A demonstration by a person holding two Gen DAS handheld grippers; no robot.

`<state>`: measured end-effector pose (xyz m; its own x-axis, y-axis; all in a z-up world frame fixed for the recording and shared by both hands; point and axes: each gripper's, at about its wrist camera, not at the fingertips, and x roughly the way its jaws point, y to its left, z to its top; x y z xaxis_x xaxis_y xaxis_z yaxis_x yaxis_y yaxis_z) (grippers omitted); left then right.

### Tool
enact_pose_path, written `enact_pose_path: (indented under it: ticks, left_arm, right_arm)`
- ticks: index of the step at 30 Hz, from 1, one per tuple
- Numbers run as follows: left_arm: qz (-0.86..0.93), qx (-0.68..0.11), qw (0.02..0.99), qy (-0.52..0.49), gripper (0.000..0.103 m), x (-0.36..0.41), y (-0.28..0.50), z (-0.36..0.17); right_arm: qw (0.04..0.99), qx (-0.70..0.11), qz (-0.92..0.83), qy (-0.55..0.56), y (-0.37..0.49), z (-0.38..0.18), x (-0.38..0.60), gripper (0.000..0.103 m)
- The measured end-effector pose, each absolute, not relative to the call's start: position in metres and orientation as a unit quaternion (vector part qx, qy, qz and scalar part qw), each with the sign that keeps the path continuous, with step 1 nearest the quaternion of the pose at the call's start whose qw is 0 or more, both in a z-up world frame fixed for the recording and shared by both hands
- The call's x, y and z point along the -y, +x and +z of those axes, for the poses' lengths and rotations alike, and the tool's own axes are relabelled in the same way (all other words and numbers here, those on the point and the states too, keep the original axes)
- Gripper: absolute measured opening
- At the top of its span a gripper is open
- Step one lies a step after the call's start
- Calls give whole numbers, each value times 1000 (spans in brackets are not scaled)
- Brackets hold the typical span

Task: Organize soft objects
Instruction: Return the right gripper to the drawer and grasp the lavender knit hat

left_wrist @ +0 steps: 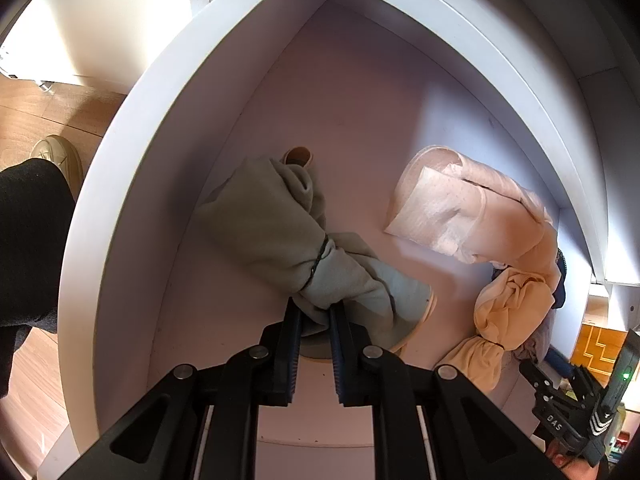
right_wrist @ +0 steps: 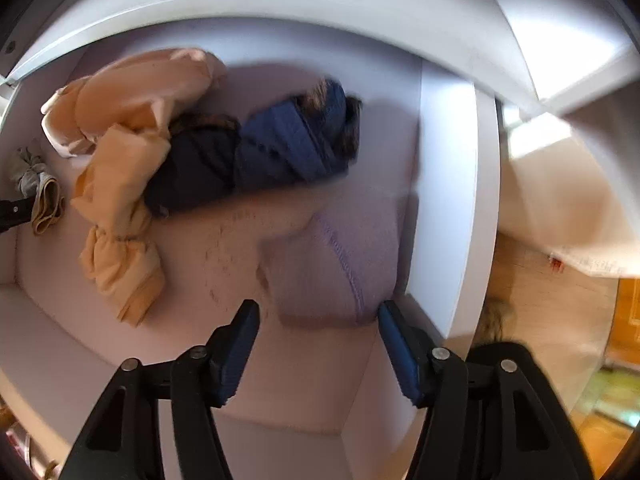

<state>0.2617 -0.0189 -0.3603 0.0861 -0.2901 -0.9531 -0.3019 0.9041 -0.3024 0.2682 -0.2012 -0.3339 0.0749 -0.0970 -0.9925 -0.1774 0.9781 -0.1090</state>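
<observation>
Two tongs inside a white drawer
Left gripper pinches the grey-green bundle; right gripper spread around the lilac cloth beside the right wall; bare floor lower left.

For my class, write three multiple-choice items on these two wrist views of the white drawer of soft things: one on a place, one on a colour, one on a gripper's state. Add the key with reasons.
1. Where does the lilac cloth lie in the right wrist view?
A. On the wooden floor
B. In the drawer, by its right wall
C. On top of the navy bundle

2. What colour is the bundle tied with a dark band in the left wrist view?
A. Grey-green
B. Red
C. Black

3. How does the left gripper stand?
A. Wide open over bare drawer floor
B. Shut on the grey-green bundle
C. Shut on a peach cloth

Key: 1 B, the lilac cloth sits against the white side wall, between the open fingers of the right gripper. 2 A, the banded roll is grey-green. 3 B, its pads pinch the bundle's end.
</observation>
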Motion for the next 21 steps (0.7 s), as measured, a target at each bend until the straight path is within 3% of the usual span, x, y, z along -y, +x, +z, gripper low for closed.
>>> enact_pose_path:
  ticks: [4,9,21]
  left_arm:
    - [2,-676,704,-219,12,18,263,-359]
    - [1,-674,705,-220,12,16,262,-360]
    - [-10,-665,728,-166,11,35,260,-344]
  right_arm:
    - [725,-678,39,-119,271,-342,194,70]
    - [710,-693,67,-111,261,-346,184,58]
    - [717,-688,53,-103,277,-347,183,64]
